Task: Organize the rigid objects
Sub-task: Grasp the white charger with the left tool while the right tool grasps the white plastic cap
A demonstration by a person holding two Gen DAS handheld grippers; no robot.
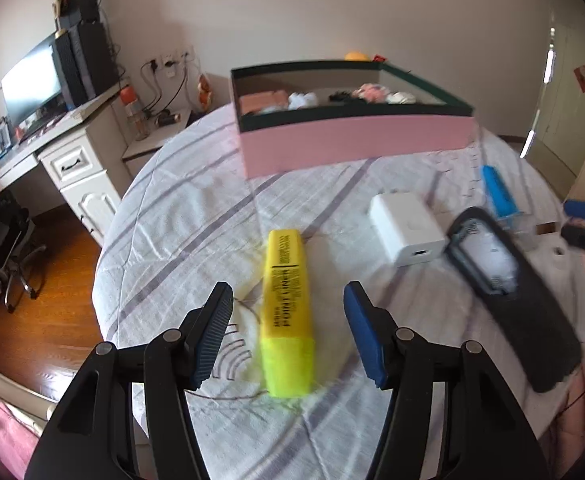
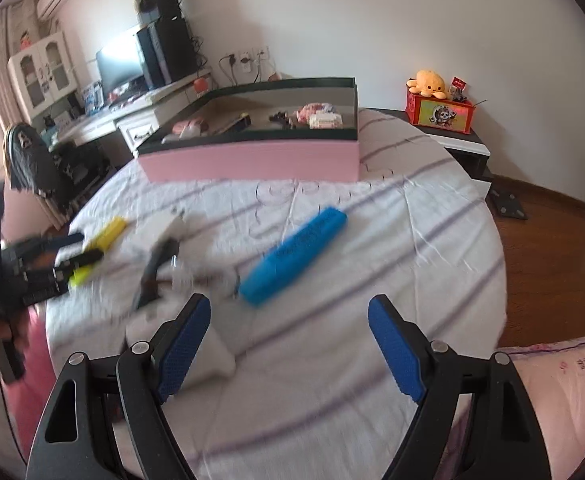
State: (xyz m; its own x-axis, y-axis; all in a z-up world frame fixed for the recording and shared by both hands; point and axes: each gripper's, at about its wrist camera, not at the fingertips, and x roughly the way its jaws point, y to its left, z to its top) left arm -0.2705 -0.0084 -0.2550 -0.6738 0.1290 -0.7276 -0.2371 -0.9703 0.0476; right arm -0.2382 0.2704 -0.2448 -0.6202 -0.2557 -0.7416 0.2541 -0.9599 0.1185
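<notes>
A yellow highlighter (image 1: pixel 286 320) lies on the striped bedsheet between the fingers of my open left gripper (image 1: pixel 288 312), untouched. A white charger (image 1: pixel 406 227), a dark remote-like device (image 1: pixel 512 292) and a blue highlighter (image 1: pixel 498 190) lie to its right. In the right wrist view my right gripper (image 2: pixel 288 324) is open and empty, just short of the blue highlighter (image 2: pixel 294 256). The yellow highlighter (image 2: pixel 100 246) shows at left with the left gripper (image 2: pixel 72 254) around it. A pink box (image 2: pixel 252 160) with a dark rim holds several small items at the back.
The pink box (image 1: pixel 356 140) stands at the far side of the bed. A desk with a monitor (image 1: pixel 32 84) is on the left, wooden floor (image 1: pixel 40 300) below it. A nightstand with a red box and orange plush (image 2: pixel 438 108) stands at right.
</notes>
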